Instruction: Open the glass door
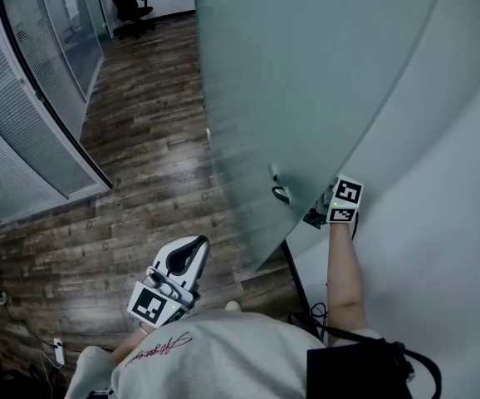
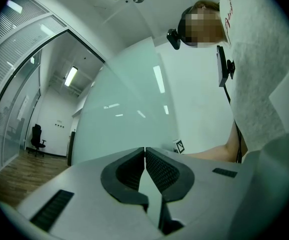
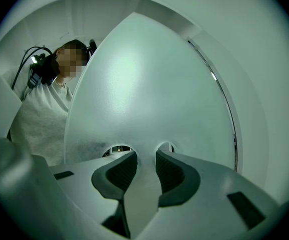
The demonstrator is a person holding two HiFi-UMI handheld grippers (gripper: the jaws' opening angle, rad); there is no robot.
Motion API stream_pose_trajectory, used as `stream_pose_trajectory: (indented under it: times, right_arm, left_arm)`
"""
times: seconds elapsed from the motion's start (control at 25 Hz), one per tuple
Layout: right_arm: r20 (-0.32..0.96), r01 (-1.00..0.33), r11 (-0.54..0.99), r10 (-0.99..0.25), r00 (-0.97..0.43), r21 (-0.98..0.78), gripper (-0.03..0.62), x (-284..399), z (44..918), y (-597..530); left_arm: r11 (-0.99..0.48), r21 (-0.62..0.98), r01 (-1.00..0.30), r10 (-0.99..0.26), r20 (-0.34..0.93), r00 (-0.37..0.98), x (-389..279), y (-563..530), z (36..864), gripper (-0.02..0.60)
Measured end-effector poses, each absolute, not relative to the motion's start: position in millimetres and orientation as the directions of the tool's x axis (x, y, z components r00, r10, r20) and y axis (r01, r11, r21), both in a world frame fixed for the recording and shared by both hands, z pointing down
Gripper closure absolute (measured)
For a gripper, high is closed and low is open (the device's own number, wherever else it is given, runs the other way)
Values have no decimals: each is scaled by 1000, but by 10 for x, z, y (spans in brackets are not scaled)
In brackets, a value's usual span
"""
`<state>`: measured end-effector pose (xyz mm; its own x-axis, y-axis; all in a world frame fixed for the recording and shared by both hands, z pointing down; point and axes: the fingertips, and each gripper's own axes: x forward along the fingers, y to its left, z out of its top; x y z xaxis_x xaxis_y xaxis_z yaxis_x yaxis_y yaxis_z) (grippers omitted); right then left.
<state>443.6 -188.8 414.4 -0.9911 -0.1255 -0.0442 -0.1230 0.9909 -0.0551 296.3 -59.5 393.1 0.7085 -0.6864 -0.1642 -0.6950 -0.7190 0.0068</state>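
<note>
The frosted glass door (image 1: 306,73) stands ajar and fills the right gripper view (image 3: 149,94). A dark handle loop (image 1: 281,193) sits on its near side by the edge. My right gripper (image 1: 313,214) reaches the door's far side at handle height. In the right gripper view its jaws (image 3: 146,160) stand apart, and a pale upright piece of the door's handle (image 3: 145,176) fills the gap between the pads, with two round openings beside the tips. My left gripper (image 1: 195,244) hangs low near my body, away from the door, shut with nothing in it (image 2: 145,156).
A white wall (image 1: 439,181) runs along the right of the door. Glass partitions with blinds (image 1: 24,115) line the left, and a wooden floor (image 1: 140,181) lies between. A black office chair (image 1: 130,5) stands far back. A cable and plug strip (image 1: 57,352) lie by my feet.
</note>
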Motion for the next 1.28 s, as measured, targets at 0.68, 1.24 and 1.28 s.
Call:
stream_pose_trajectory:
  times: [0.68,1.24,1.28]
  right_arm:
    - [-48,-95,992,-99,-994,-81,470,4623,4157,-1969]
    - [-51,-82,993,-86,-995,-88,467,4640,4172,-1952]
    - [-51,-75,992,-80,-995,-98,467,4640,4168,-1950]
  left_arm:
    - [-709,-4,-705,-696,-158,701,2973,-615,3955,557]
    - [-710,-1,-704,-696,-151,702,2942,-603,3992,557]
    - [-710,-1,-704,-696,-150,702,2934,-599,3986,557]
